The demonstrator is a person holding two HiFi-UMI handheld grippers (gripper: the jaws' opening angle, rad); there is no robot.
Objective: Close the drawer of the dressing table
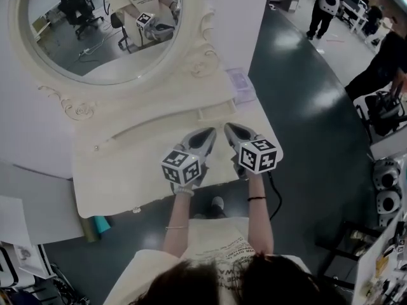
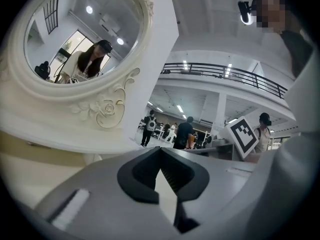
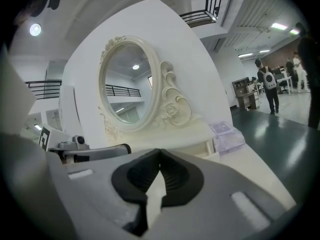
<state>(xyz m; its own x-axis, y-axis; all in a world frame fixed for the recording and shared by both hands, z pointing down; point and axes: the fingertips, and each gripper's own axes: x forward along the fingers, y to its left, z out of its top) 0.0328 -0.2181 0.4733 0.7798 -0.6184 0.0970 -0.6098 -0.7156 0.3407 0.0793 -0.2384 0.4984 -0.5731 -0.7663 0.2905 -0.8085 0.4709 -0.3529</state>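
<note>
Nearest the camera, the person's pale shirt (image 1: pixel 219 259) carries dark print, too cut off to read. The only clear markings are the black-and-white squares on the two marker cubes (image 1: pixel 182 166). Beyond the wrists, the left gripper (image 1: pixel 207 135) and the right gripper (image 1: pixel 229 129) sit side by side over the right half of the cream dressing table (image 1: pixel 127 170), a little in from its front edge, tips angled toward each other but apart. Each gripper's own view shows its dark pads meeting at the tip with nothing between them, so both are closed and empty. Just past the tips, not touched by them, the small drawer (image 1: pixel 216 112) stands out a little from the face of the raised shelf under the mirror (toward the shelf's right end). A clear, faintly lilac box (image 1: pixel 241 85) sits near the table's back right corner, close beyond the drawer. The oval mirror (image 1: pixel 102 24) in its scrolled frame fills the back left. Right of the table's right edge the dark glossy floor (image 1: pixel 299 107) lies open, with people (image 1: pixel 324 5) standing far off.
</note>
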